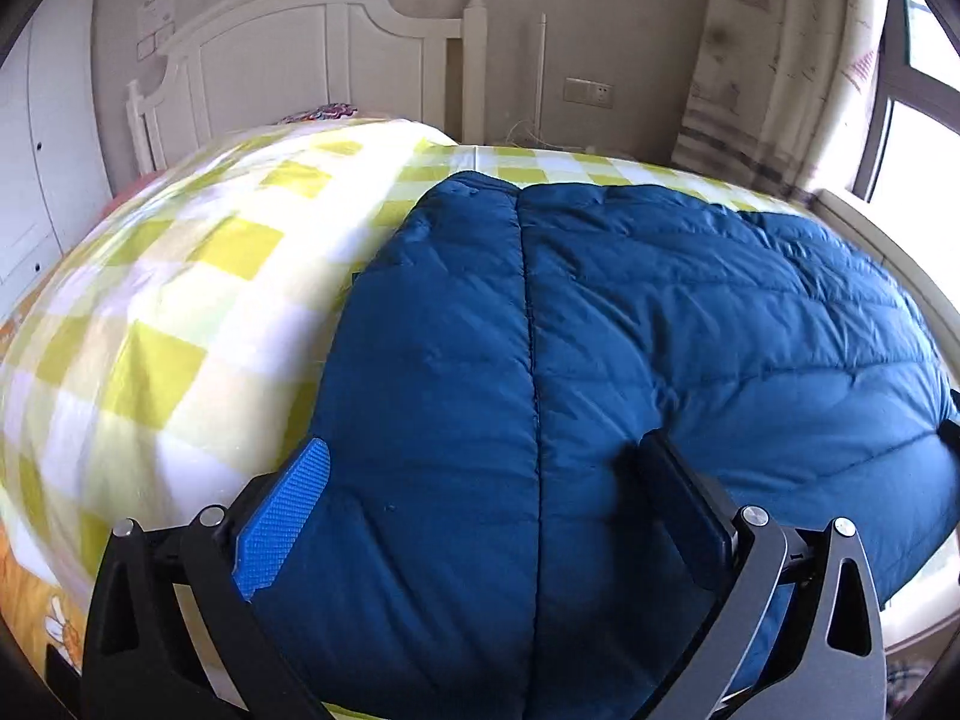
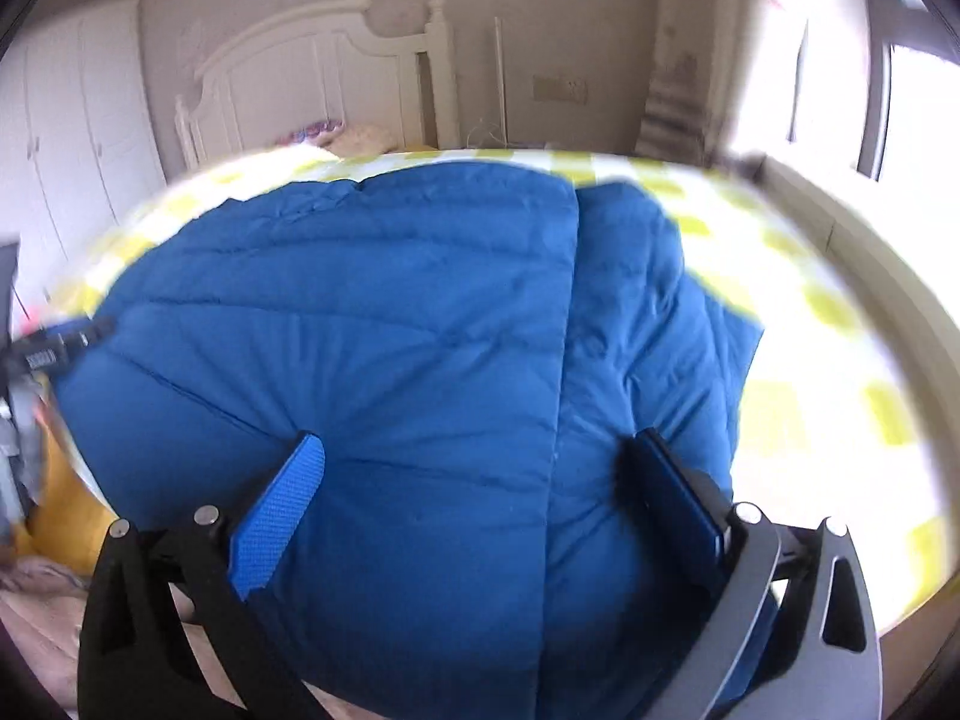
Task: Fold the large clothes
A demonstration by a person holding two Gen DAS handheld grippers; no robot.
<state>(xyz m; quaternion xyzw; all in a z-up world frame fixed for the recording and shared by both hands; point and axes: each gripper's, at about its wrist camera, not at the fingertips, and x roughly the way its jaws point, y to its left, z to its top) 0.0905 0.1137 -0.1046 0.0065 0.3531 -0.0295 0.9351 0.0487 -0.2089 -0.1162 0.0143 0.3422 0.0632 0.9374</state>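
The blue quilted jacket (image 1: 630,330) lies spread flat on my bed, over the yellow-and-white checked sheet (image 1: 198,276), its centre seam running away from me toward the white headboard (image 1: 312,54). My left gripper (image 1: 486,468) hangs above the jacket's near edge with its jaws spread wide, nothing pinched between the blue pads (image 1: 282,522). My right gripper (image 2: 480,462) is just as wide, poised over the same near edge and gripping nothing. A curtain (image 1: 774,60) and a bright window (image 1: 924,138) stand to the right.
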